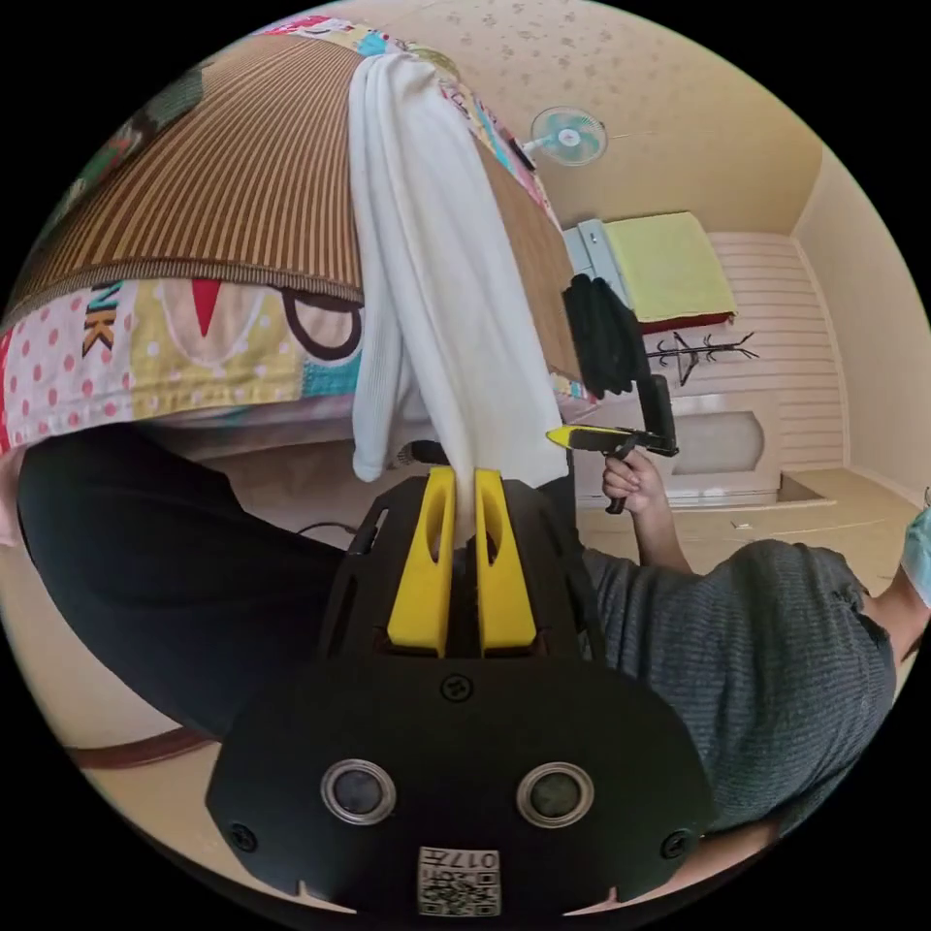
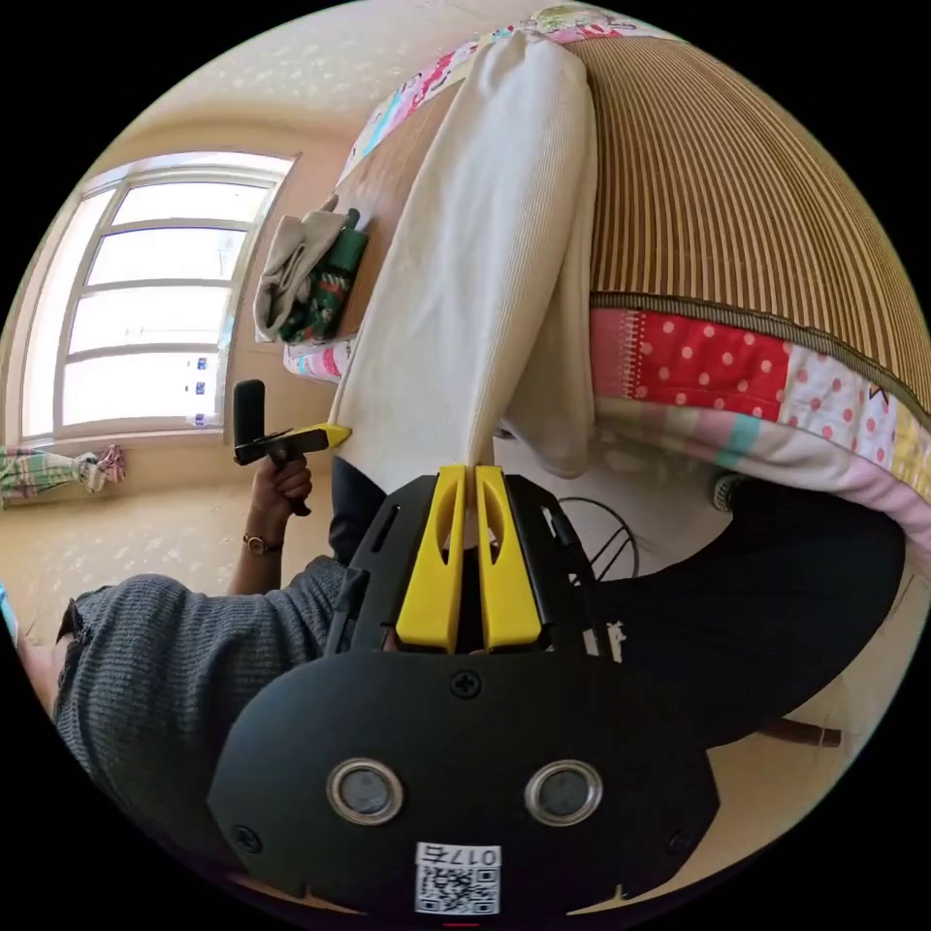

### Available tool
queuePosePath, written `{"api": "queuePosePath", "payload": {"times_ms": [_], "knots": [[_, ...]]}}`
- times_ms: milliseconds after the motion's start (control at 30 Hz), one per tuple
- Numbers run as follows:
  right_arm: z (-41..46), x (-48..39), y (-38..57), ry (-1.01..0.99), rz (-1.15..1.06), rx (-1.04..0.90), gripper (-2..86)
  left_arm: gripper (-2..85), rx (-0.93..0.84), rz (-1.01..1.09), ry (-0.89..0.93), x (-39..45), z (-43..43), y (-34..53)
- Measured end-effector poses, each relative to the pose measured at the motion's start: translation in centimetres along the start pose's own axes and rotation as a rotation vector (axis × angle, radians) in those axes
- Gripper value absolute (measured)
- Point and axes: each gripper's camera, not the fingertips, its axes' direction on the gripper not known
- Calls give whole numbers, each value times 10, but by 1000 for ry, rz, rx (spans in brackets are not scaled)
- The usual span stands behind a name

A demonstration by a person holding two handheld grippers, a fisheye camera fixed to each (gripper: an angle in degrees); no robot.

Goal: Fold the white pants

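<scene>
The white pants (image 1: 436, 252) lie lengthwise over a striped brown mat (image 1: 242, 175) on the bed, and one end hangs past the bed's edge. My left gripper (image 1: 464, 477) is shut on that hanging end, its yellow jaws pinching the cloth. A hand holds my right gripper (image 1: 572, 438) at the pants' other lower corner. In the right gripper view, the pants (image 2: 475, 272) run down from the mat (image 2: 737, 194) into my right gripper (image 2: 464, 473), whose jaws are pressed together on the fabric. My left gripper (image 2: 330, 435) shows there at the far corner.
A patchwork quilt (image 1: 194, 349) hangs over the bed's side. The person's grey sweater (image 1: 776, 659) and dark trousers (image 1: 145, 562) are close below. A black garment (image 1: 601, 330) and a beige and green pile (image 2: 310, 262) lie on the bed. A window (image 2: 145, 301) is behind.
</scene>
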Motion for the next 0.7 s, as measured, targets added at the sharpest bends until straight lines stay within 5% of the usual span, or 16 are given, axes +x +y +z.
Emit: {"api": "queuePosePath", "payload": {"times_ms": [100, 267, 567, 700], "knots": [[-4, -9, -6, 5, -15, 0, 22, 39, -16, -44, -52, 3, 16, 1], [-23, -46, 0, 129, -254, 24, 20, 40, 55, 202, 26, 35, -3, 7], [19, -34, -15, 240, -129, -112, 17, 46, -176, 153, -316, 44, 59, -2], [3, -37, -23, 418, -66, -87, 11, 57, -124, 70, -196, 31, 50, -2]]}}
